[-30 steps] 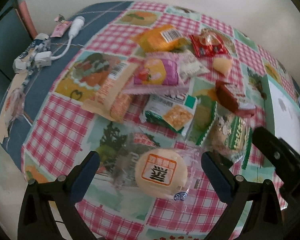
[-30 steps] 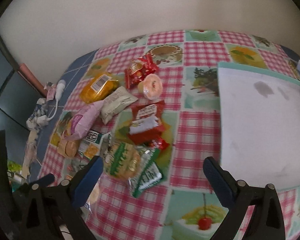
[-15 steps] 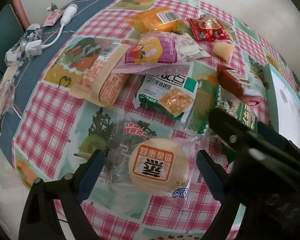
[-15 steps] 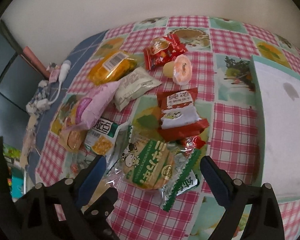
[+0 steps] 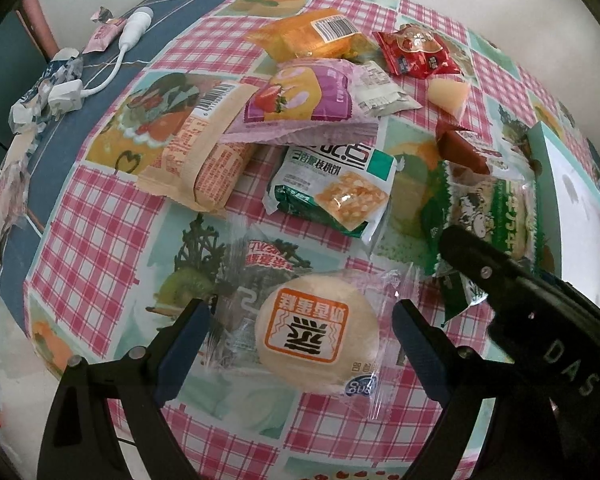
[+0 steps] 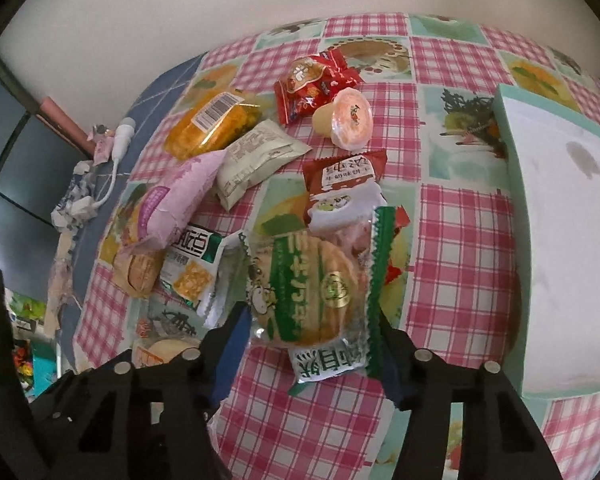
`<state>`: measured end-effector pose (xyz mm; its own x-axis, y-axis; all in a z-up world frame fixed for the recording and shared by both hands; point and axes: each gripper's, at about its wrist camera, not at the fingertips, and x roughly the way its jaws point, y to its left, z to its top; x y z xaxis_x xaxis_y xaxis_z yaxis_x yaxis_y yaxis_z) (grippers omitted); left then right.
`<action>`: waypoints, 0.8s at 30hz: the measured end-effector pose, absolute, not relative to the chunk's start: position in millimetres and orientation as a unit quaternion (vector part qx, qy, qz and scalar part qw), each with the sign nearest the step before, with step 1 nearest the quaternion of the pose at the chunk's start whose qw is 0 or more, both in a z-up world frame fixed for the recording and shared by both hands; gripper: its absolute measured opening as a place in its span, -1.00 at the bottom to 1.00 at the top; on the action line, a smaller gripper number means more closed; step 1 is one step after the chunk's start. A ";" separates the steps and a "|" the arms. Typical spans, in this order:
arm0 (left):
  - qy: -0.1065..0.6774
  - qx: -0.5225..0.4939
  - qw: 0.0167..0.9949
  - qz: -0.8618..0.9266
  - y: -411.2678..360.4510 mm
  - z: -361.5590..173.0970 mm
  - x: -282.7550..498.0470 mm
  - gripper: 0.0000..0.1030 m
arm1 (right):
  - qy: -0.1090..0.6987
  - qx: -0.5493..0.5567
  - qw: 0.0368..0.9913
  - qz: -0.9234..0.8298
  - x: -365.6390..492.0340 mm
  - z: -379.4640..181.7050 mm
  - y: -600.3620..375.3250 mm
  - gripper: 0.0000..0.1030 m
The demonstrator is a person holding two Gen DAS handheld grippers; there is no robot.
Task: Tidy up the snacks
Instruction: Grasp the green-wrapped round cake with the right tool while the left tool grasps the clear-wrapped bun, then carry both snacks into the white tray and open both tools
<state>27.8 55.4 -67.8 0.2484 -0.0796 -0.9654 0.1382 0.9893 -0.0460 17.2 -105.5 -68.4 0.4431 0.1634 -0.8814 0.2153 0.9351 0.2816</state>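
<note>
While the right gripper (image 6: 314,344) has its jaws closing around the green-striped cracker pack (image 6: 316,288), the pads look right at the wrapper's edges — whether they're actually pressing yet is hard to call. That pack is light, crinkly film over brittle rounds, so it'll probably slip or crunch if pinched hard; a hold across the middle of the stack, not the loose serrated ends, seems safest.

Over on the other side, the left gripper (image 5: 302,326) is spread wide with the round bun in clear wrap (image 5: 318,338) sitting between its fingers, untouched. Soft and squishy, that one — a gentle squeeze across the widest part should do.

Just past the claws lies the green walnut-cake packet (image 5: 334,194), then the pink strawberry bag (image 5: 300,98) and the red wrapper (image 6: 342,182). Farther out: an orange packet (image 6: 214,120) and a jelly cup (image 6: 346,118). Off to the right of the right claw sits the mint-rimmed tray (image 6: 504,128), likely where things go.
</note>
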 end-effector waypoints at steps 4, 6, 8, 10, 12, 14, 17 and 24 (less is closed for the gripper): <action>0.607 0.032 0.791 -0.066 52.1 -67.5 26.7 0.81 | 0.525 0.193 0.829 -0.014 14.1 -66.2 -115.1 0.02; 0.606 0.029 0.792 -0.066 50.7 -66.8 26.7 0.71 | 0.524 0.196 0.829 -0.015 14.2 -65.1 -112.5 0.00; 0.604 0.027 0.794 -0.068 50.1 -66.2 26.7 0.60 | 0.524 0.198 0.828 -0.014 12.7 -64.4 -114.4 -0.01; 0.601 0.030 0.796 -0.067 48.3 -64.7 26.7 0.56 | 0.525 0.202 0.827 -0.014 12.4 -64.0 -115.2 -0.02; 0.599 0.029 0.798 -0.064 48.5 -63.1 26.6 0.52 | 0.524 0.204 0.827 -0.013 12.9 -62.9 -113.8 -0.03; 0.596 0.027 0.800 -0.057 51.0 -61.4 26.4 0.48 | 0.522 0.206 0.828 -0.011 10.1 -60.1 -115.4 -0.04; 0.590 0.024 0.806 -0.040 55.1 -56.5 25.7 0.43 | 0.517 0.209 0.830 -0.007 7.5 -56.0 -116.5 -0.04; 0.576 0.016 0.817 -0.031 55.0 -33.3 27.3 0.41 | 0.503 0.225 0.834 -0.001 -2.6 -43.6 -127.2 -0.05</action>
<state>27.3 55.0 -33.3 0.3355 -0.0333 -0.9414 0.0694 0.9975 -0.0105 -2.6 -127.2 -43.6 0.4939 0.2257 -0.8397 0.2280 0.8983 0.3755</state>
